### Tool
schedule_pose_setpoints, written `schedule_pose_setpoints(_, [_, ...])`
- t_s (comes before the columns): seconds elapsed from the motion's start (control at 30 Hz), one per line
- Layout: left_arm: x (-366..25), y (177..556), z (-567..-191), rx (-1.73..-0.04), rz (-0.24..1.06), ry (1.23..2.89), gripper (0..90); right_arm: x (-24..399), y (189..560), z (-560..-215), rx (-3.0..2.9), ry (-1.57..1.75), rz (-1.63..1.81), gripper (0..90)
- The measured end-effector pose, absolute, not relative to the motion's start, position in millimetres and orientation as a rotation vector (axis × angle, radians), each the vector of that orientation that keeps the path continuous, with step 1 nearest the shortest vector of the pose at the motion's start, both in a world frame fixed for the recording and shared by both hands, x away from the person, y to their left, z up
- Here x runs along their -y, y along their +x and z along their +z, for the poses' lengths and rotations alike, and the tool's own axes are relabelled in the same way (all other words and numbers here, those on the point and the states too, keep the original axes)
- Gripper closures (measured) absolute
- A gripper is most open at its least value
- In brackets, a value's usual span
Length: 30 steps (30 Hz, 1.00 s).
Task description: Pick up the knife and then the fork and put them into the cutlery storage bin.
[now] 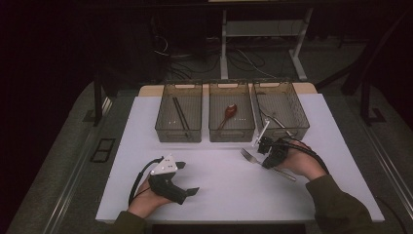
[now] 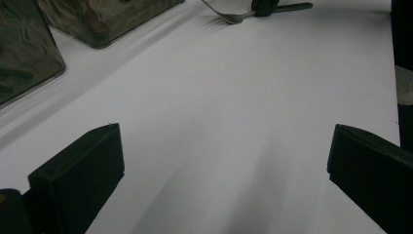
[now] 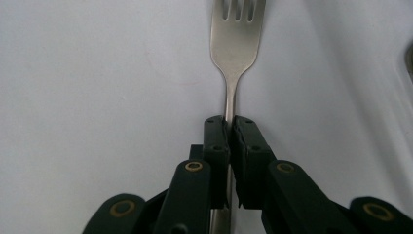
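The fork (image 3: 237,44) was clamped at its neck by the right claw (image 3: 230,127) on the worktop (image 1: 219,190) — handle toward that hand, tines toward the bins, the right bin (image 1: 281,109) nearest — while the left claw (image 2: 224,180) was held apart, well away.

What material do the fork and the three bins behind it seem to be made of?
The fork looks like polished metal, probably stainless steel: silver-grey with soft reflections on its neck and tines. The bins seem to be smoky translucent plastic: their contents show through the walls, and the rims look moulded. The dim light leaves both uncertain.
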<state>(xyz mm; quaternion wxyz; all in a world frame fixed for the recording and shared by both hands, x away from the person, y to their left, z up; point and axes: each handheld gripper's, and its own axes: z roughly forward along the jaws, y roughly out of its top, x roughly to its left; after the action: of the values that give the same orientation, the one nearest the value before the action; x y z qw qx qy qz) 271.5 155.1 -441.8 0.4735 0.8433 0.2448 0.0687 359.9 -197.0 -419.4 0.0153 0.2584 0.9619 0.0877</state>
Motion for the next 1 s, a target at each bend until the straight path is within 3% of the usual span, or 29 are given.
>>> schedule_pose_setpoints(0.27, [-155, 272, -442, -0.598, 0.169, 2.066, 0.0, 200, 362, -419, -2.989, 0.792, 0.291, 83.9])
schedule_pose_setpoints(1.0, [-156, 272, -442, -0.595, 0.170, 2.067, 0.0, 244, 362, -388, -2.776, 0.966, 0.741, 84.2])
